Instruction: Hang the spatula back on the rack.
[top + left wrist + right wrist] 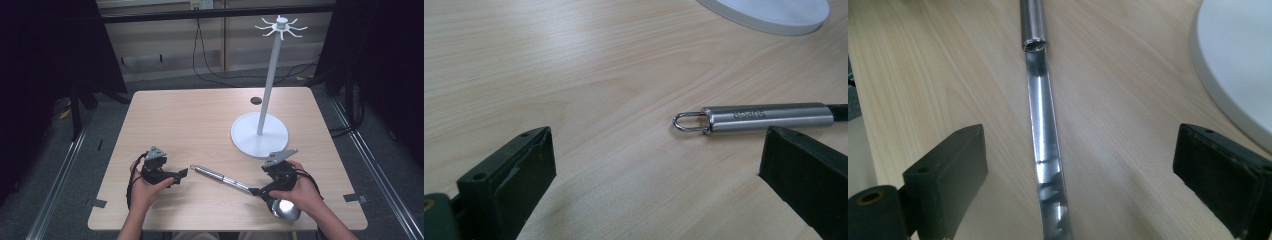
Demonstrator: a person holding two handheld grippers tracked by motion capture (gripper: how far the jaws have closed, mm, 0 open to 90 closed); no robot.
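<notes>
Pale wood table holds one steel ladle, lying flat just in front of the white round base of one hook stand. Its bowl sits near the table's front edge; its handle points away toward the left gripper. The ladle's handle end carries a small wire hanging loop.

There are two grippers. The left gripper is released, jaws spread wide, empty, just short of the handle's loop end and not touching it. The right gripper is also spread wide; the ladle's thin shaft runs between its jaws with clear gaps on both sides, ungripped.

Bare tabletop stretches behind and left of the ladle. A small black disc lies beyond the stand.
</notes>
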